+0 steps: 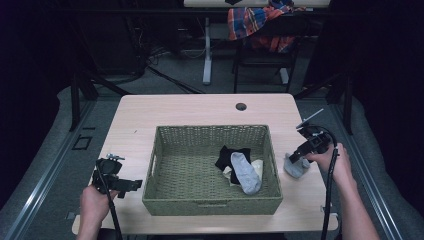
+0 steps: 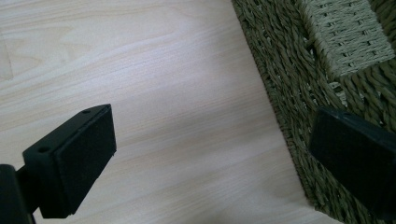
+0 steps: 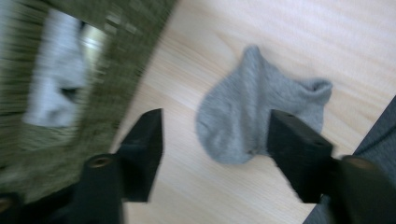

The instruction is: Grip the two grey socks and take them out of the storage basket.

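A pale wooden table (image 1: 165,112) with a smooth, fine-grained top carries a rectangular basket (image 1: 210,205) woven from olive-green cord, its walls thick and ropy, with a slot handle cut into the short side.

Inside the basket, toward its right half, lies a small heap of socks: a light grey sock (image 1: 245,172) stretched long and rounded at the toe, draped over a black sock (image 1: 227,156), with a cream sock (image 1: 257,165) peeking out beside them.

On the bare wood just right of the basket sits a second grey sock (image 3: 252,112), soft, knitted and crumpled, its cuff gaping open toward the table's edge. The right gripper (image 3: 215,140) hangs over it with its 2 black jaws spread wide; the sock lies between them, one jaw overlapping its edge, but neither pad is pressing on the fabric. In the high view the same right gripper (image 1: 300,152) sits at the table's right side, held in the person's right hand (image 1: 332,160).

The left gripper (image 2: 210,154) rests low at the basket's left, near the table's front corner, its 2 flat, felt-faced jaws standing far apart with nothing between them but wood grain and the basket's woven wall.
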